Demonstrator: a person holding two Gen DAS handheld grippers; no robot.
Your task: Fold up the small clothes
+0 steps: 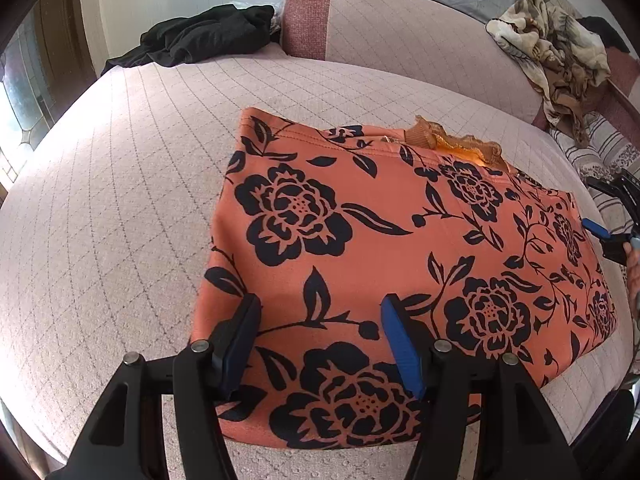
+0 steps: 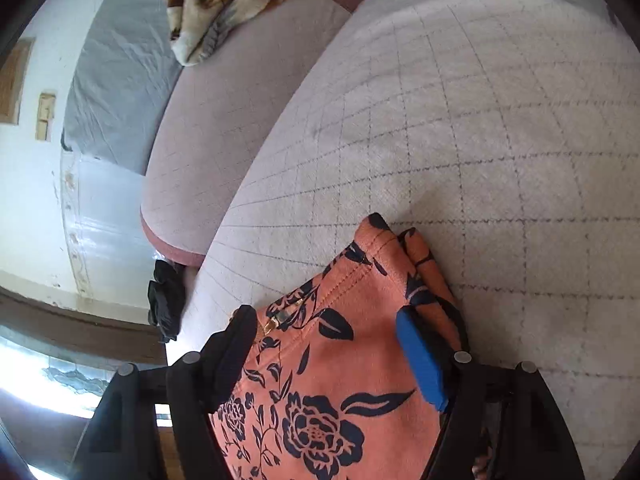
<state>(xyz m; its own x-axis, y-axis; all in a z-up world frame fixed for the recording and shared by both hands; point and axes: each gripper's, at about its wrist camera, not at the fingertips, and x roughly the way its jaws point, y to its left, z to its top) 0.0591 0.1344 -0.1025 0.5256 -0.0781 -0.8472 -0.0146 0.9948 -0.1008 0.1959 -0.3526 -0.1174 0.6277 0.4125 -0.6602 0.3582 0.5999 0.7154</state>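
— Orange floral garment (image 1: 360, 248) lies flat on the quilted sofa seat (image 1: 120, 200), toward its front edge — soft, light, probably a bit slippery.

— Left gripper (image 1: 320, 320) and right gripper (image 2: 328, 324)?

— Jaws apart on both, hovering over cloth, nothing pinched. I'd grab the stitched hem corners.

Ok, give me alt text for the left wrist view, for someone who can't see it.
An orange garment with black flowers lies flat on a pale quilted bed, the open left gripper above its near edge. The right gripper shows at its far right side.
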